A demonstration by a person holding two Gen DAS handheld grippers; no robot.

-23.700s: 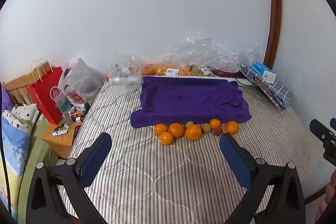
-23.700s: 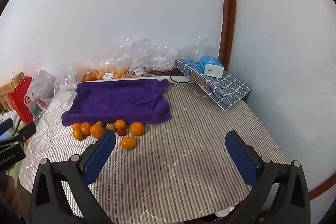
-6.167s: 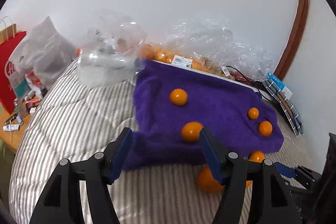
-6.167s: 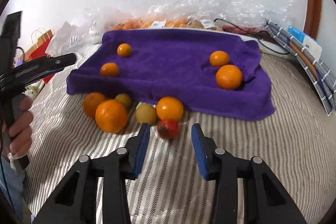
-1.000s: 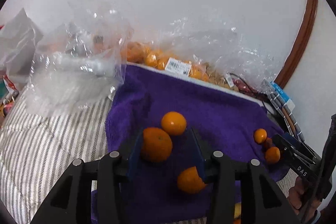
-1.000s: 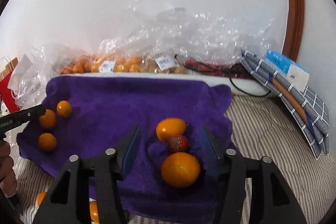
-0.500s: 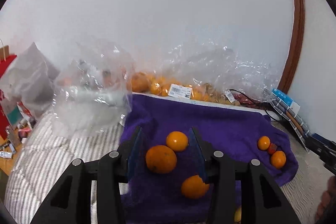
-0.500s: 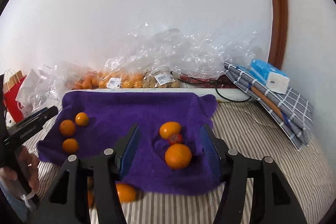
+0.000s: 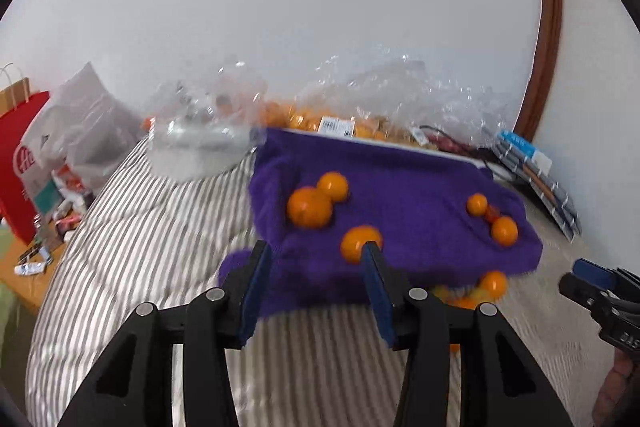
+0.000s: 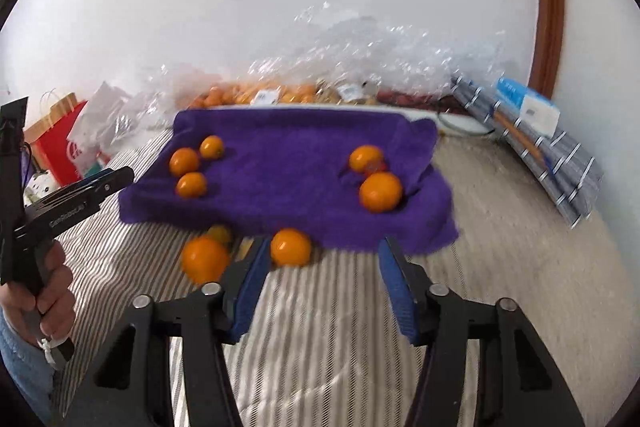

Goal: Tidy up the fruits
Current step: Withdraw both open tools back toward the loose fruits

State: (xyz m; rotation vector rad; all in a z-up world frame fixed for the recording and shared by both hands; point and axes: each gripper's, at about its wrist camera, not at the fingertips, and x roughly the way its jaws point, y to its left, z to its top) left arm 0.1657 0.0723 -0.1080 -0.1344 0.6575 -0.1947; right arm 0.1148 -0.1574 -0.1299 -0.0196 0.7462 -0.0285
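Blue pads of the left gripper (image 9: 316, 291) stand part open with nothing between them, having just eased wider; the right gripper (image 10: 322, 283) is likewise empty, its jaws just drawn narrower, both held over the striped bed (image 10: 328, 339). Just past the right one, at the towel's near edge, lie two oranges (image 10: 291, 247) on the bed, and a smaller yellowish fruit (image 10: 219, 233) behind them, blurred, perhaps two. On the purple towel (image 10: 288, 163), three oranges cluster by its left edge (image 10: 191, 185), two more sit toward the right edge with a small red fruit (image 10: 375, 167) touching them. Beyond the towel's far edge, clear bags (image 10: 360, 67) of fruit line the wall.
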